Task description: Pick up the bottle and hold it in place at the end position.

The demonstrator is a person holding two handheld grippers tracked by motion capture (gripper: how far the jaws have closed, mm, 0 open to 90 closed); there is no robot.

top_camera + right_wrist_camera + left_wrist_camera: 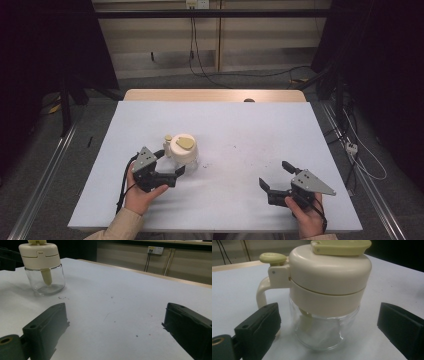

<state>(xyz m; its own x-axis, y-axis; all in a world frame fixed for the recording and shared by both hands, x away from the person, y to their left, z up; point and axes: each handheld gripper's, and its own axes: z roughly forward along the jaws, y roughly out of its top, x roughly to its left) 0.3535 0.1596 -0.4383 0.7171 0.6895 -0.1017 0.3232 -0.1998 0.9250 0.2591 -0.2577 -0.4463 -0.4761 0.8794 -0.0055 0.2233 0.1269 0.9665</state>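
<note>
Glass jar [184,159] with cream pump lid [329,270] and handle [262,293] stands upright on the white tabletop [240,135], left of centre. My left tool [170,167] is spread, jaws either side of the jar, not touching. My right tool [275,177] is spread too, well apart, over bare tabletop.

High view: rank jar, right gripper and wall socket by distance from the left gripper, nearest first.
From the left gripper:
1. Jar, right at its jaws, left half of the table.
2. Right gripper, across the table near the front right.
3. Wall socket, on the back wall beyond the table.
</note>
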